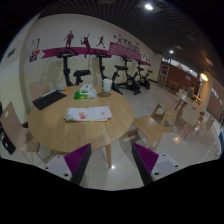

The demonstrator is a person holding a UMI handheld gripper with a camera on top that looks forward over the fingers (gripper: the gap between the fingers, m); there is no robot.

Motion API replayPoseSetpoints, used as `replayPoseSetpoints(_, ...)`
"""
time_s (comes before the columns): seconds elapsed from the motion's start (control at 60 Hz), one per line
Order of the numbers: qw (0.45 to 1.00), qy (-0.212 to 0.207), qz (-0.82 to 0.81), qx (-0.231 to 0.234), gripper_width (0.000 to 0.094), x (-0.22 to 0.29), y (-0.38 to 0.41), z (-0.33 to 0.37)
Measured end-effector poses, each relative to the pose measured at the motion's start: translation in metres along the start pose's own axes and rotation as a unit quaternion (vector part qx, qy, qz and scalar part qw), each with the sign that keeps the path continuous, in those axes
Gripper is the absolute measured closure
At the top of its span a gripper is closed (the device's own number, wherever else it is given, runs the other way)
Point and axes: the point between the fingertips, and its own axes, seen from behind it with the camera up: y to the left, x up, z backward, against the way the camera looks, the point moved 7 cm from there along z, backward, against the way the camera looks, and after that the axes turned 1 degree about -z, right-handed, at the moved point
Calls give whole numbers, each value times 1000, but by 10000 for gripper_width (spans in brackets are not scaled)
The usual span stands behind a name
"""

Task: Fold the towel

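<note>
A white towel [88, 114] with red and green print lies flat on a round wooden table [60, 128], well beyond the fingers and a little to their left. My gripper [112, 160] is held high and far back from the table. Its two fingers with purple pads [78, 160] stand wide apart with nothing between them; only the floor shows in the gap.
A green box [85, 93] and a dark laptop or folder [47, 99] sit at the table's far side. Wooden chairs [157, 125] stand around the table and to the right. Exercise bikes [128, 78] line the far wall.
</note>
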Motion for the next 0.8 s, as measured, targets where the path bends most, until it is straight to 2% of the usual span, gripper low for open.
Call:
replayPoseSetpoints(0.117, 1000, -5, -5, 13, 80, 1, 13, -6)
replayPoseSetpoints(0.267, 1000, -14, 5, 22, 82, 18, 76, -28)
replayPoseSetpoints(0.283, 999, -15, 8, 29, 84, 18, 59, -21)
replayPoseSetpoints(0.5, 997, -33, 43, 62, 83, 39, 151, -55)
replayPoseSetpoints(0.8, 994, -29, 38, 99, 80, 47, 231, -111)
